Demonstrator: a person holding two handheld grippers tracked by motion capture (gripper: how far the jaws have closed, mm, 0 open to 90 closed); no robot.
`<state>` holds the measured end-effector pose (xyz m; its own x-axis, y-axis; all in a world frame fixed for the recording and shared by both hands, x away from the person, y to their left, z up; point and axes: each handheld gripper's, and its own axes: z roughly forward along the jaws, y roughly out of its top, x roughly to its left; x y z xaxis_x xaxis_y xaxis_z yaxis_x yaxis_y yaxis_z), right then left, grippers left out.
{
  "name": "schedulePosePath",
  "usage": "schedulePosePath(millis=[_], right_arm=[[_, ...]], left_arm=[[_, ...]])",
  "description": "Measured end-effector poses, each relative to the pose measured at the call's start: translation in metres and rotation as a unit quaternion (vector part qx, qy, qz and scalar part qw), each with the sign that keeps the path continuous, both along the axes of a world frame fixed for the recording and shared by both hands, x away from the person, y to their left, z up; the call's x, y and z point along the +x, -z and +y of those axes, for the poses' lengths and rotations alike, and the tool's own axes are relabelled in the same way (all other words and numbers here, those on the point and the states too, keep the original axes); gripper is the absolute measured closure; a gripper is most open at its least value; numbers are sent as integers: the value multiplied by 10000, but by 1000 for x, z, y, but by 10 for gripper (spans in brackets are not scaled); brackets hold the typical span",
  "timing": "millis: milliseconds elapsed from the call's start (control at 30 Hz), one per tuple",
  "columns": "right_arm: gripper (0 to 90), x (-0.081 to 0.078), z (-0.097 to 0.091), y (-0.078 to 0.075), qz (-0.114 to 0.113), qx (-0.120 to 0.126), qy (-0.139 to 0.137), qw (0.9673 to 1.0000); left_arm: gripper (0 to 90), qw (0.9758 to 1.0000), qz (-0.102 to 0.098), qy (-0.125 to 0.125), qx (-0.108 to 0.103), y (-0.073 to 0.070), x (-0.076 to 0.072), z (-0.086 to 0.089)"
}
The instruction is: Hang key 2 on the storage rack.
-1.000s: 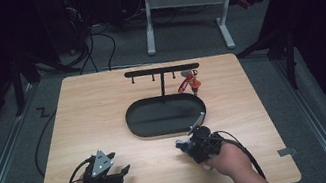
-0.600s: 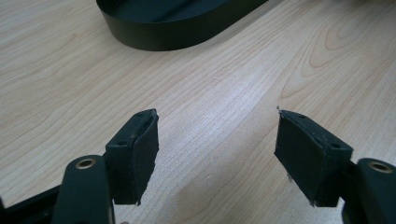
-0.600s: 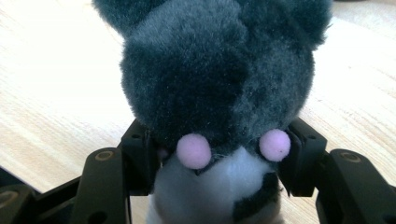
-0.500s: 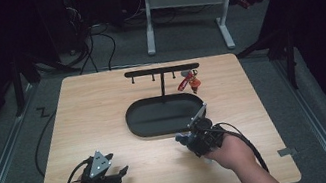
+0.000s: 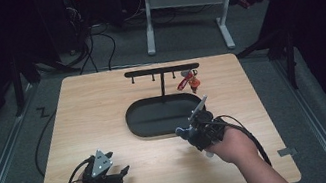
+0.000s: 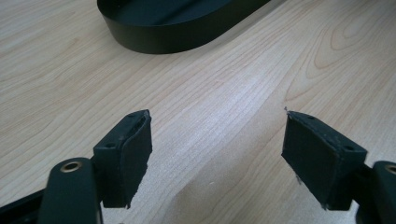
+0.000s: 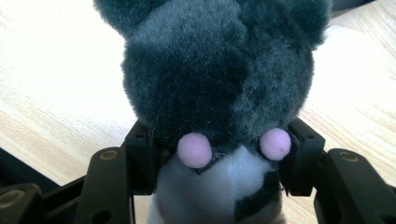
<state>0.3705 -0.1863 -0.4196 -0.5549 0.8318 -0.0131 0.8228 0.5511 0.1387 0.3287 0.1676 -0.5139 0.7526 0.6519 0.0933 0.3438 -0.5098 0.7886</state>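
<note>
Right gripper [image 5: 194,134] clamping a grey plush toy [image 7: 219,88], pads pressing on both sides just beside its two pink dots, jaws having just been closing slightly on it. Plush toy hanging in those jaws above the wooden table [image 5: 103,107], at about 5 o'clock from the black oval tray [image 5: 146,125] and just off its rim. Left gripper [image 5: 119,172] resting low over the table at about 7 o'clock from the tray, well apart from it; jaws released, having just been spreading wider, bare wood showing between the pads [image 6: 133,154]. Black hook rack [image 5: 161,70] standing at the tray's 12 o'clock, a red tag [image 5: 184,82] dangling near its right end.
</note>
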Motion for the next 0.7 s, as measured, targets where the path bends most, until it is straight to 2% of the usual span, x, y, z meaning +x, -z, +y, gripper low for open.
schedulePosePath(millis=[133, 400, 433, 700], right_arm=[[426, 3, 0, -6, -11, 55, 75, 10000], [426, 11, 2, -25, 4, 211, 189, 9996], [426, 12, 1, -28, -31, 191, 104, 9998], [427, 23, 4, -42, -68, 163, 154, 9997]], left_arm=[[212, 10000, 32, 9, 67, 1, 0, -1], [205, 10000, 43, 6, 33, 1, -1, 0], [204, 10000, 41, 8, 34, 1, 0, 0], [196, 9999, 128, 72, 77, 4, -1, -1]])
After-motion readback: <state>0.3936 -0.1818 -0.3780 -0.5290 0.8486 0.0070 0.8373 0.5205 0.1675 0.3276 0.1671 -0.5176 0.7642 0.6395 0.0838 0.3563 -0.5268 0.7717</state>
